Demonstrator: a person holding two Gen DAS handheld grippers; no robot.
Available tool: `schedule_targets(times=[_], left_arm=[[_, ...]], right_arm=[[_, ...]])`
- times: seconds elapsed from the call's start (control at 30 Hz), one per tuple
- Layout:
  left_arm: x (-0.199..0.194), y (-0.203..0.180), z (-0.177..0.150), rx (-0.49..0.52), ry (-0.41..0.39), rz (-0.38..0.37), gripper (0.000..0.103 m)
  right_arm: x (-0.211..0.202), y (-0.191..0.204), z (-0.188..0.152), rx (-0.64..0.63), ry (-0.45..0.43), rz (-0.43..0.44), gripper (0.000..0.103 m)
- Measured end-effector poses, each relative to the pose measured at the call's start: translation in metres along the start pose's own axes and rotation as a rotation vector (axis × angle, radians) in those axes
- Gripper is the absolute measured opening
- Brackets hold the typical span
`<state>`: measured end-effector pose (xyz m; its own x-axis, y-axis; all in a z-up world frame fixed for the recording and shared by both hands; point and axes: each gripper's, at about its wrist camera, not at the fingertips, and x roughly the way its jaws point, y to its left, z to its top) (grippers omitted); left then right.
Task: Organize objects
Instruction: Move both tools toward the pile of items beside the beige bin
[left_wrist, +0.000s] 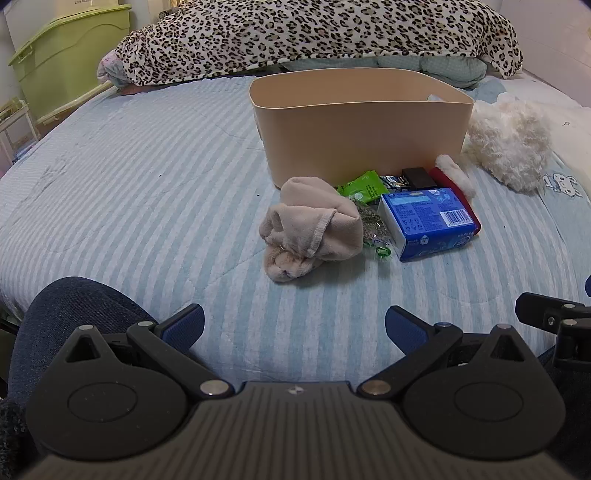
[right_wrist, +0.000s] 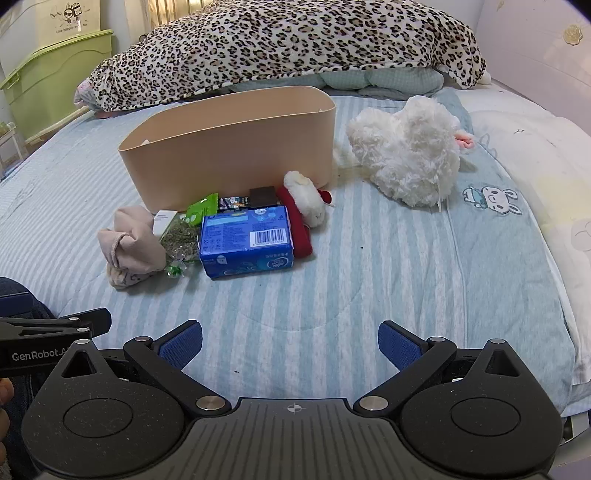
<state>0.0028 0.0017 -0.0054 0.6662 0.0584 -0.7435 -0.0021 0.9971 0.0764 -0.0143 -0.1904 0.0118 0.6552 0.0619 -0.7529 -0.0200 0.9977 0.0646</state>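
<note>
hovering low over the bed's near edge, left gripper (left_wrist: 294, 328) and right gripper (right_wrist: 290, 341), jaws wide, empty. beige cloth (left_wrist: 310, 230) and blue tissue pack (right_wrist: 247, 242) lie mid-bed before the beige bin (right_wrist: 236, 147). cloth soft, pinch a fold; pack probably light, squashy, grip its sides.

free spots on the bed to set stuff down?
Bare sheet left of the beige bin, and between both open grippers and the pile. Crowded against the bin's front: beige cloth, blue packet, red plush.

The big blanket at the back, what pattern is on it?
Leopard spots, black and brown on cream; the blanket shows best in the right wrist view.
</note>
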Motion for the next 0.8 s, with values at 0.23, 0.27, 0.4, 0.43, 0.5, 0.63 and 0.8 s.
schedule_targets(times=[0.23, 0.27, 0.4, 0.43, 0.5, 0.63, 0.8], left_arm=[[0.0005, -0.0009, -0.0005, 0.000, 0.000, -0.002, 0.103], [0.0006, -0.0013, -0.0003, 0.001, -0.001, -0.002, 0.103], [0.0017, -0.0029, 0.0002, 0.004, 0.001, -0.006, 0.103], [0.0021, -0.0034, 0.0000, 0.005, 0.001, -0.006, 0.103], [0.0019, -0.0030, 0.0002, 0.005, 0.002, -0.006, 0.103], [0.0024, -0.0029, 0.0004, 0.005, 0.002, -0.008, 0.103], [0.0027, -0.0031, 0.0005, 0.006, 0.004, -0.009, 0.103]], right_arm=[[0.0001, 0.0000, 0.0003, 0.000, 0.000, 0.000, 0.103], [0.0000, 0.0000, 0.0004, 0.000, 0.000, 0.000, 0.103], [0.0007, -0.0008, 0.0003, 0.001, -0.003, 0.000, 0.103], [0.0013, -0.0005, 0.0006, 0.000, -0.003, -0.001, 0.103], [0.0015, -0.0005, 0.0011, -0.001, -0.003, -0.003, 0.103], [0.0015, -0.0005, 0.0015, -0.005, -0.002, -0.001, 0.103], [0.0006, -0.0001, 0.0029, -0.009, -0.002, -0.002, 0.103]])
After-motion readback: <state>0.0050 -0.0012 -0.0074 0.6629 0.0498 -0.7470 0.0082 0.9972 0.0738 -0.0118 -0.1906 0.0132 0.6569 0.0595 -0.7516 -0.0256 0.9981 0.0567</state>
